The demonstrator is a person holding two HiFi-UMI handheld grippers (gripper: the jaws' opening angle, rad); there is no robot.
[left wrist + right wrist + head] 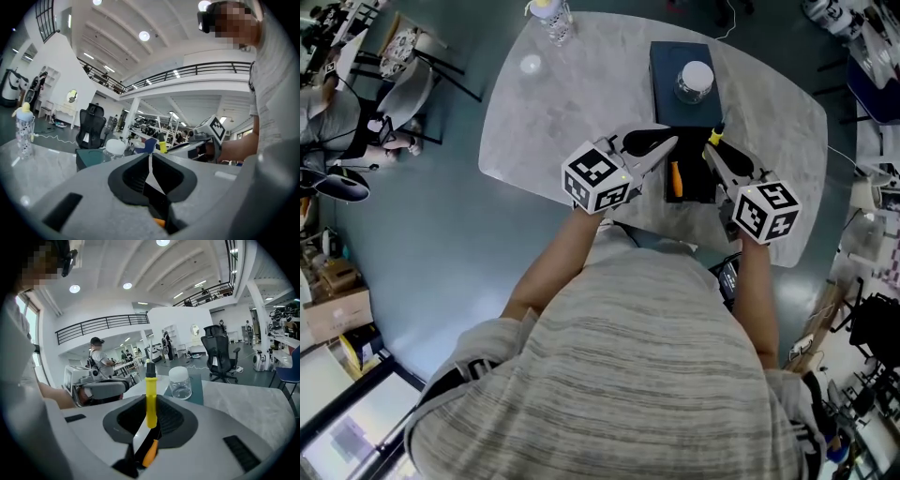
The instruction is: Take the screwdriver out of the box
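1. Marble table (572, 112), head view: black box (698, 192) lies at 12 o'clock, orange screwdriver (675, 178) inside.
2. Left gripper view: my left gripper (150, 161) has its jaws together, nothing between.
3. Right gripper view: my right gripper (150, 408) clamps the yellow screwdriver (150, 390) upright, with the orange screwdriver at 6 o'clock.

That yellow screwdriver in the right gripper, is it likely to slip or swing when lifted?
Probably rigid: the yellow screwdriver stands straight in the right gripper. Its smooth round handle might pivot or slip in the pinch. Set down, it would likely roll.
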